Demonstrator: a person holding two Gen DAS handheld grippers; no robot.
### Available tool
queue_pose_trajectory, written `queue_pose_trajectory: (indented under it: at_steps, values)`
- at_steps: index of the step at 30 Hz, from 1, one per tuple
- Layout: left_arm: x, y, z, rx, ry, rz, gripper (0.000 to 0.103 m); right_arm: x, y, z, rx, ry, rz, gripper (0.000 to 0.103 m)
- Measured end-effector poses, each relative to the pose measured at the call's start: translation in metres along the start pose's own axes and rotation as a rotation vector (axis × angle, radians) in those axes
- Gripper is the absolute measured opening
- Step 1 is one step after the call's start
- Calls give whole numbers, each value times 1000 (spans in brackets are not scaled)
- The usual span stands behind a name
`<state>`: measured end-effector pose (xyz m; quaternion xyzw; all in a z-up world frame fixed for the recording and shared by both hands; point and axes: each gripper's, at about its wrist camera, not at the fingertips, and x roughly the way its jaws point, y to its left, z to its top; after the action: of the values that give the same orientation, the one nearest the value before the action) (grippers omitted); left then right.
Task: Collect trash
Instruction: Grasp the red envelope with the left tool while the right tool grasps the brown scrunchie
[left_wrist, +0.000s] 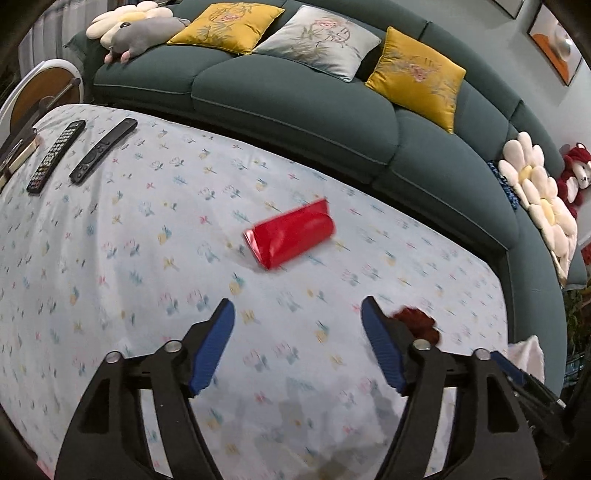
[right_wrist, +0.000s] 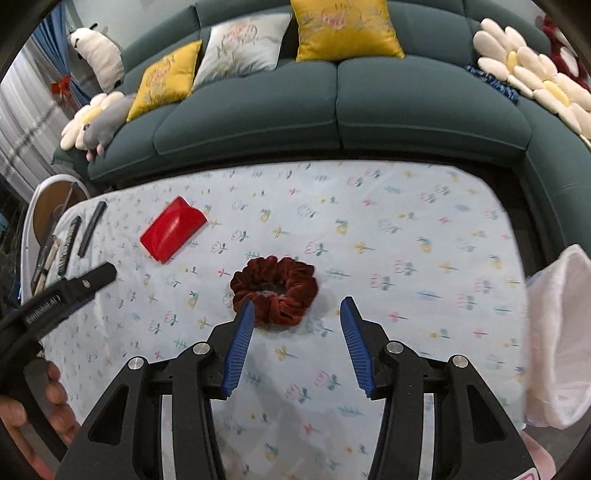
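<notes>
A shiny red wrapper (left_wrist: 290, 236) lies on the flowered tablecloth (left_wrist: 147, 258), a short way ahead of my left gripper (left_wrist: 297, 304). That gripper stands open above bare cloth with nothing between its blue pads. A dark red velvet scrunchie (right_wrist: 275, 288) lies just ahead of my right gripper (right_wrist: 297, 304), which is open; its left fingertip overlaps the scrunchie's near edge and the pads do not press on it. The scrunchie (left_wrist: 417, 323) also peeks out behind the left gripper's right finger. In the right wrist view the red wrapper (right_wrist: 173, 230) lies at the far left.
Two black remotes (left_wrist: 55, 157) (left_wrist: 103, 151) lie at the table's far left. A white bag (right_wrist: 557, 332) hangs at the right edge. A dark green sofa (left_wrist: 295, 107) with cushions runs along the far side. A hand (right_wrist: 55, 398) holds the other gripper's handle.
</notes>
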<state>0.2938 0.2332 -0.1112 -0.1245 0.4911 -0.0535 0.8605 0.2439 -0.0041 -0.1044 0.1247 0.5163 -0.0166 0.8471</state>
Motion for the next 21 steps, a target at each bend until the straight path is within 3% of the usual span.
queue_pose_trajectory:
  at_steps: [2, 8, 13, 16, 20, 21]
  values:
    - [14, 4, 10, 17, -5, 8, 77, 16, 2, 4, 6, 18, -6, 48]
    - [61, 6, 32, 113, -2, 41, 77, 63, 2, 12, 35, 77, -25, 47]
    - [89, 7, 41, 132, 17, 46, 76, 86, 1, 10, 39, 114, -24, 47]
    - [98, 6, 42, 128, 16, 40, 67, 92, 7, 6, 7, 103, -43, 48]
    - [110, 5, 39, 119, 55, 30, 39, 94, 19, 0, -79, 81, -98, 48]
    - [111, 5, 37, 112, 62, 22, 36, 94, 20, -1, -96, 79, -111, 47]
